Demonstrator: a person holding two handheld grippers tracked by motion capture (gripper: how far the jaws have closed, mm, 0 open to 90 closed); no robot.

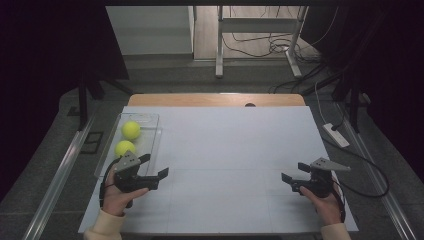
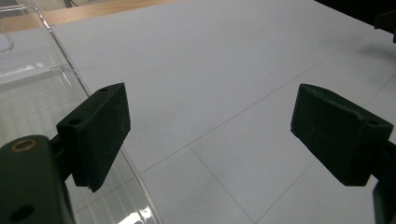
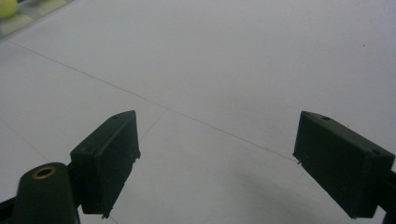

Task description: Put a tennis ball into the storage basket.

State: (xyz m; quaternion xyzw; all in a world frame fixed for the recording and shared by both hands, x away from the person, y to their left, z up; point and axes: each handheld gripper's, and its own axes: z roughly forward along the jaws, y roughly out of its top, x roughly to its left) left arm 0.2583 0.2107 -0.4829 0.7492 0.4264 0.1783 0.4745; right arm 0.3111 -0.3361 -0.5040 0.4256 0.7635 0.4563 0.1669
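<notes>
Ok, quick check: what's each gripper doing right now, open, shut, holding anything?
Left gripper: open, nothing between the jaws, beside the clear tray with two tennis balls.
Right gripper: open, empty, over the bare white table.

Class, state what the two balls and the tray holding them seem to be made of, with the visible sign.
Balls: likely felt-covered rubber; matte yellow-green, fuzzy look. Tray: seemingly clear hard plastic; see-through walls, glossy glints.

Two yellow-green tennis balls (image 1: 128, 139), round and fuzzy, lying near each other, apart, inside clear plastic tray (image 1: 150, 116) at table's left edge.
</notes>
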